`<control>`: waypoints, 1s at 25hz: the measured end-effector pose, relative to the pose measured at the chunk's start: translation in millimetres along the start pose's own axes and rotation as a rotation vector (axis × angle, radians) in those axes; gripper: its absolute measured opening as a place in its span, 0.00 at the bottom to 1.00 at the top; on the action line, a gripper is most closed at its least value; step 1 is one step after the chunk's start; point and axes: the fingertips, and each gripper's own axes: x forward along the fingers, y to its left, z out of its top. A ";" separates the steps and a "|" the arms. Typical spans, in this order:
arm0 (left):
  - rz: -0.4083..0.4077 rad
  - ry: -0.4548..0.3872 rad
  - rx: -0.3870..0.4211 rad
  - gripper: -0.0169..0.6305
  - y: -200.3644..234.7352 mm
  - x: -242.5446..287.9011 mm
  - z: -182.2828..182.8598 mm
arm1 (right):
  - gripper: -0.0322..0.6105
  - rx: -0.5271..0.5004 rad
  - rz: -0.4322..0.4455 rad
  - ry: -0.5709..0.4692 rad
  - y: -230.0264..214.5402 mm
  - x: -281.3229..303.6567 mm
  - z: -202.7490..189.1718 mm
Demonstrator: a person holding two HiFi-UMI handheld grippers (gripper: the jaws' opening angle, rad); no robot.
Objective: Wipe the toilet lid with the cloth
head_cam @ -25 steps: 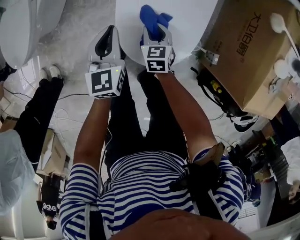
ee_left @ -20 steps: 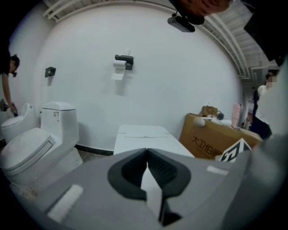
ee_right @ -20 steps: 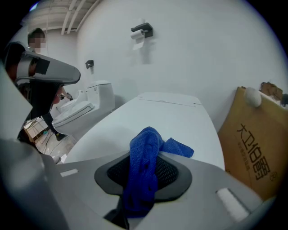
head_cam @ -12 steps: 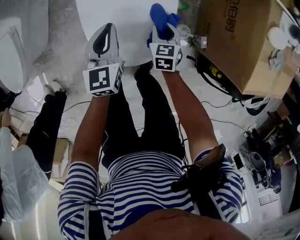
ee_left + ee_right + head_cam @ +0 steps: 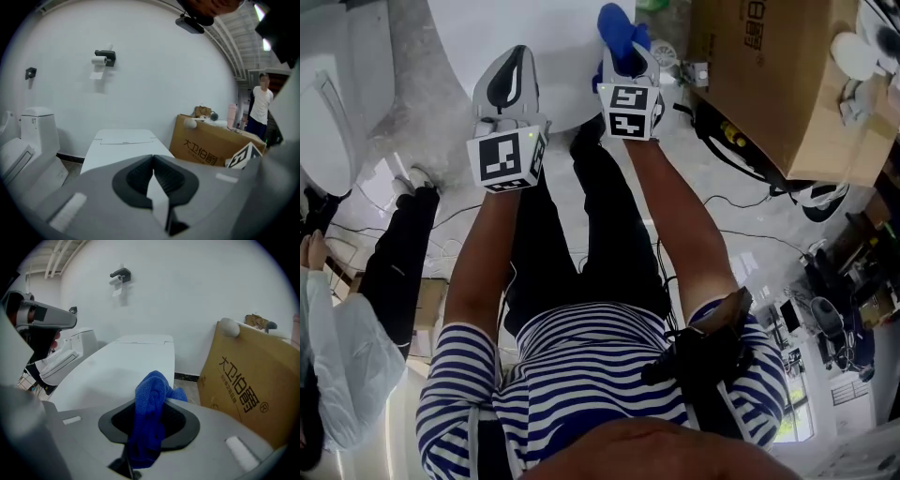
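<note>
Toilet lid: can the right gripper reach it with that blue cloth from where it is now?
Probably yes. The right gripper, shut on the blue cloth, hovers at the near edge of the toilet lid with nothing between; the cardboard box stands aside.

I'm seeing a bright blue cloth, a white toilet lid, a tan cardboard box (my shirt is showing navy-and-white stripes).

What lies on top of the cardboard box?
On the box rest a white round thing and small items too far to name. Its sides cover whatever is inside.
</note>
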 end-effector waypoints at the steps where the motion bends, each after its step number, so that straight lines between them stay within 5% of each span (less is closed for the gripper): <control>1: 0.003 -0.001 -0.002 0.03 0.7 -1.1 0.1 | 0.24 0.000 0.002 0.003 0.1 -0.1 0.2; 7: 0.024 -0.020 -0.006 0.03 8.8 -15.9 9.4 | 0.24 0.007 -0.011 -0.018 -3.0 -12.1 17.6; 14: 0.101 -0.062 -0.012 0.03 35.8 -47.2 42.7 | 0.24 -0.028 0.030 -0.116 14.3 -41.4 91.1; 25: 0.276 -0.100 -0.052 0.03 121.9 -120.3 66.2 | 0.24 -0.169 0.239 -0.262 151.2 -81.5 193.3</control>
